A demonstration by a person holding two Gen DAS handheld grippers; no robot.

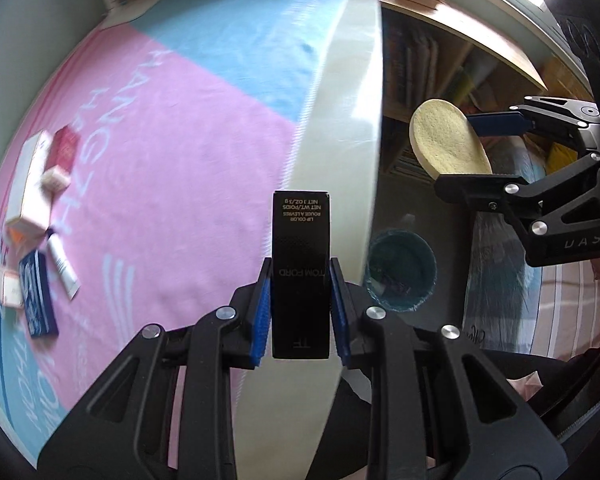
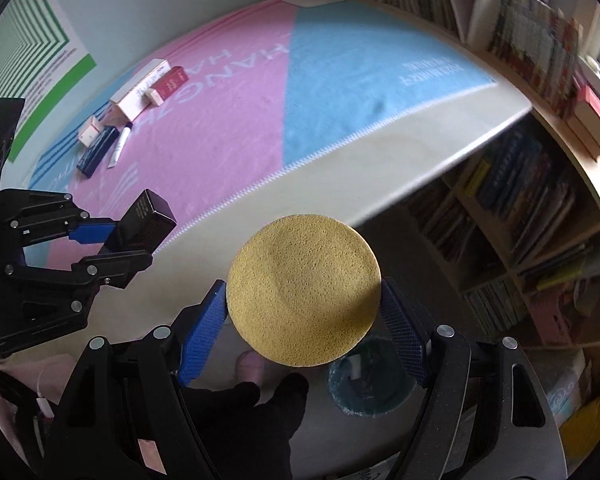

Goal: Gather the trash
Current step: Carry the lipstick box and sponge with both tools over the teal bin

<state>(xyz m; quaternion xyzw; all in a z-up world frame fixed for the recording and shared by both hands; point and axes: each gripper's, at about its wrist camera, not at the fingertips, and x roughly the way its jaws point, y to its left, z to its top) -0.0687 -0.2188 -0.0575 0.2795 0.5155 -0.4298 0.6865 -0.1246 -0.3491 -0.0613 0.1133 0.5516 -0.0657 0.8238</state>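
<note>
My left gripper [image 1: 300,280] is shut on a black Tom Ford lipstick box [image 1: 301,264] and holds it over the table's front edge; it also shows in the right wrist view [image 2: 146,220]. My right gripper [image 2: 304,316] is shut on a round yellow sponge [image 2: 304,292], held past the table edge above a teal-lined trash bin [image 2: 370,384] on the floor. The sponge [image 1: 448,144] and bin [image 1: 402,274] also show in the left wrist view.
Several small boxes and a tube lie in a pile [image 2: 132,108] at the far left of the pink and blue cloth [image 2: 240,120] on the table. Bookshelves [image 2: 532,200] stand to the right. My foot [image 2: 252,364] is next to the bin.
</note>
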